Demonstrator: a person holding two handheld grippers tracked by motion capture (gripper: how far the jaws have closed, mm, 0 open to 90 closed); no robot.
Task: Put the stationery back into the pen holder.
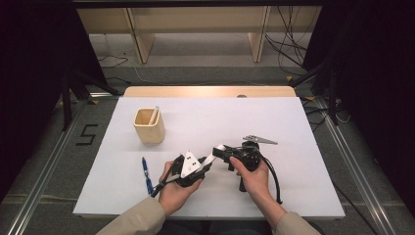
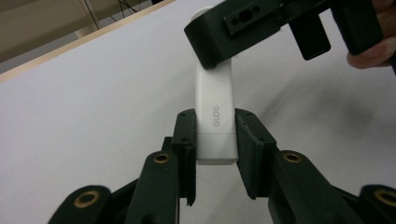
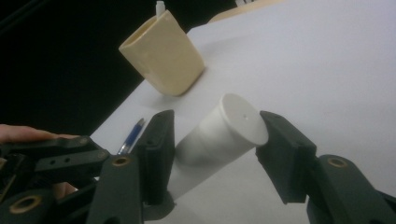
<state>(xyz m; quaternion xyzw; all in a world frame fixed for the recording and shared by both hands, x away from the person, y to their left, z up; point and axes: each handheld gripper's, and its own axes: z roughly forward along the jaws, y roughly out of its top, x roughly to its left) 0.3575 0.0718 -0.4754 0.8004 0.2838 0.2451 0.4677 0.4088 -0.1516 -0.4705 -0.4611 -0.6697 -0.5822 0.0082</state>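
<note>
The left gripper (image 2: 215, 135) pinches the base of a white plastic glue stick (image 2: 215, 121), held above the table (image 1: 293, 127). The right gripper (image 3: 215, 140) has its fingers spread around the cap end, touching one side. Step in hand: gripping the cap. Next: close fully, then pull it off.

Both forearms come in low, hands side by side, claws angled toward each other. The left claw (image 2: 215, 140) clamps the glue stick (image 2: 215, 112) at its lower end. The right claw (image 3: 215, 149) straddles its cap end, jaws apart.
</note>
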